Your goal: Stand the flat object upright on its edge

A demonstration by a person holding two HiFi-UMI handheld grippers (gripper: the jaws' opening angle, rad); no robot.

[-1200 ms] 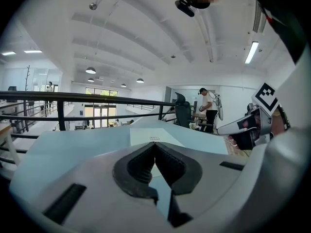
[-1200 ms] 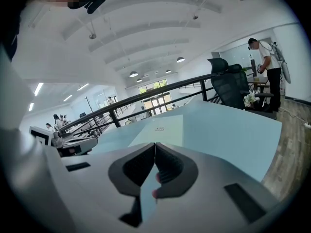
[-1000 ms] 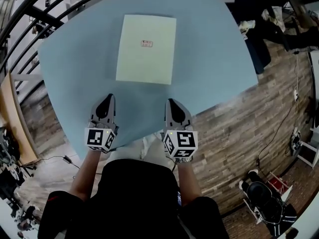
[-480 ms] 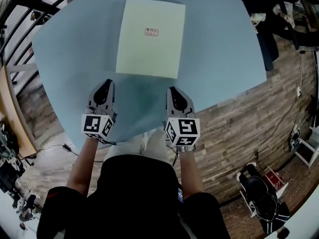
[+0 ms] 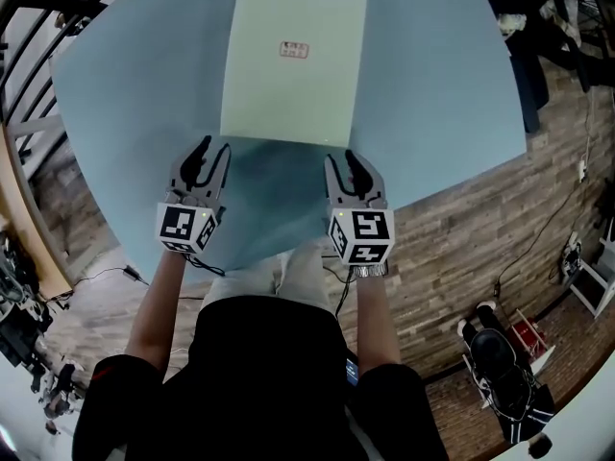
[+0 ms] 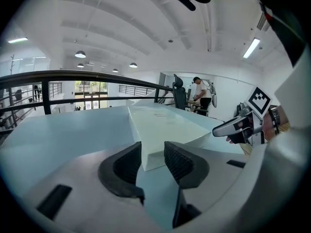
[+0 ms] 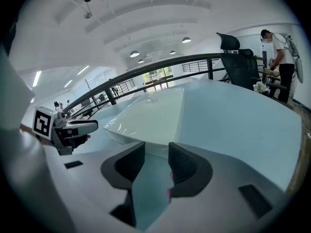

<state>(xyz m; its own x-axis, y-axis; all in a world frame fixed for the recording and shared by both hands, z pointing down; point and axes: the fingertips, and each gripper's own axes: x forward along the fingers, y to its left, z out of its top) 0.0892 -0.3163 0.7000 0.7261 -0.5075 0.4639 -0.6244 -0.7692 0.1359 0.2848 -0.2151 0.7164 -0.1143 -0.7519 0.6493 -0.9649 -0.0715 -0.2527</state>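
Top centre of the head view, the pale flat object (image 5: pixel 293 63) lies flat on the blue table (image 5: pixel 432 84). Below it, the left gripper (image 5: pixel 211 148) and right gripper (image 5: pixel 343 157) aim at its near corners, jaws opening partway and gripping nothing, apparently lining up to pinch that edge and tip it upright.

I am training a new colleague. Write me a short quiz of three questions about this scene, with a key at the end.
1. True or false: the box already stands upright on its edge.
2. What do the left gripper and the right gripper grip? A) the box B) nothing C) a cup
3. Fill in: the box lies on the light blue ____.

Key
1. False: it lies flat.
2. B: the jaws of both are opening at the box's near edge, and the pads do not press on it.
3. table
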